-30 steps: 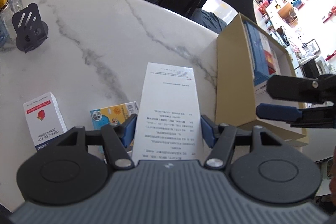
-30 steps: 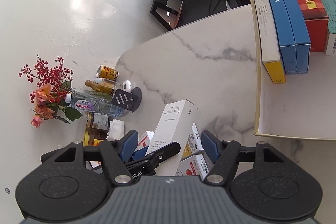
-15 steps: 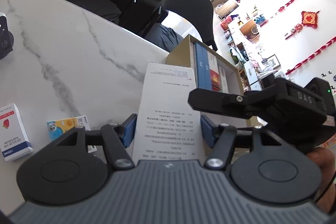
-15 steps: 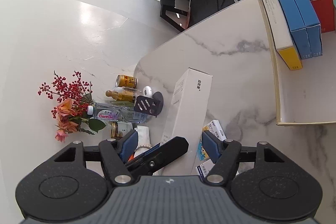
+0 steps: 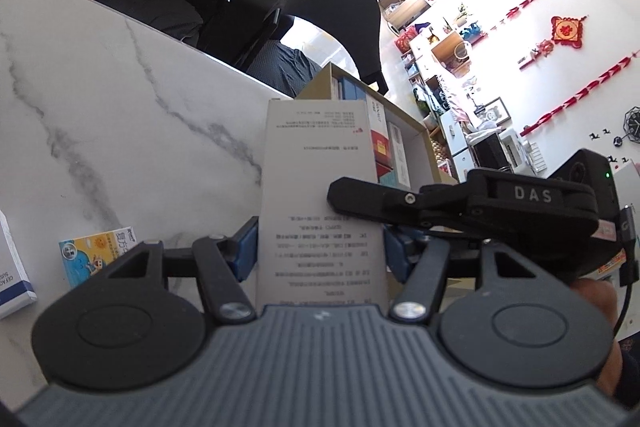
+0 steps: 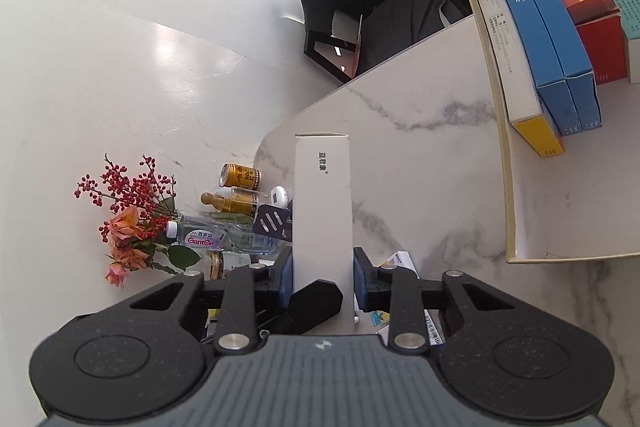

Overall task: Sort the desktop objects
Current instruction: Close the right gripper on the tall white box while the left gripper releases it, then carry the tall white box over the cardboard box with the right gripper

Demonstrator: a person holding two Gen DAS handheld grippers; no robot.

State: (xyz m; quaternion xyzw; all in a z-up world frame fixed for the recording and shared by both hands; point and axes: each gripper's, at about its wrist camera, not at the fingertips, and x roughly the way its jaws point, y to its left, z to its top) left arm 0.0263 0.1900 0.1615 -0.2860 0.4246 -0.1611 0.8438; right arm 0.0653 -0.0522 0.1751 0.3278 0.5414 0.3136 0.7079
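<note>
Partly hidden: white box (image 6: 322,203) covers black stand (image 6: 272,223).

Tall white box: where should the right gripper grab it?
Near end of the tall white box, pads on its two broad flat faces, coming in at the narrow side, crosswise to the left gripper clamping its narrow sides. The right gripper is closing there now, box between its jaws.

Two grippers (image 5: 318,251) (image 6: 322,277), one white box (image 6: 322,203), and two blue boxes (image 6: 548,39) are being counted.
</note>
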